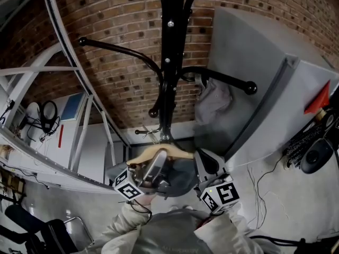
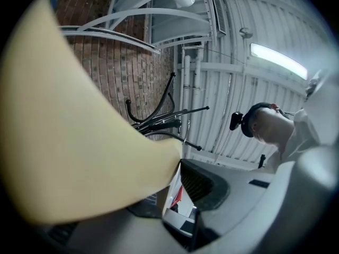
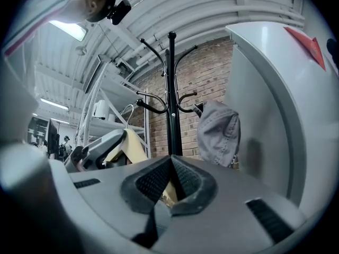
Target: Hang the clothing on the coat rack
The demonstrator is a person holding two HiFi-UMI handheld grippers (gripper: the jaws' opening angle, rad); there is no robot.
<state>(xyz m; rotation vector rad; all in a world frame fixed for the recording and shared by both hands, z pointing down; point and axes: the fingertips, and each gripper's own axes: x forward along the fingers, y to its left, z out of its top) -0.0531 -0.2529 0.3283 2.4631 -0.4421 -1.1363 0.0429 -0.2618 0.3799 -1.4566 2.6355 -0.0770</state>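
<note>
My left claw (image 1: 155, 167) pinches the wooden hanger (image 1: 159, 153) low before the coat rack (image 1: 172, 62). My right claw (image 1: 204, 160) is pressed together on the hanger's other end, and a grey garment (image 1: 214, 102) already hangs from a right-hand hook. I judge the next move is lifting the hanger's hook onto a free arm, with the brick wall (image 1: 122, 73) behind and white shelving (image 1: 79, 131) on the left.

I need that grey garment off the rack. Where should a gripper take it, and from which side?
Probably pinch the bunched top of the grey garment, just under the rack arm it hangs from; lower down it is only limp folds. Come from the front, the person's side, since the grey panel stands close beside it.
</note>
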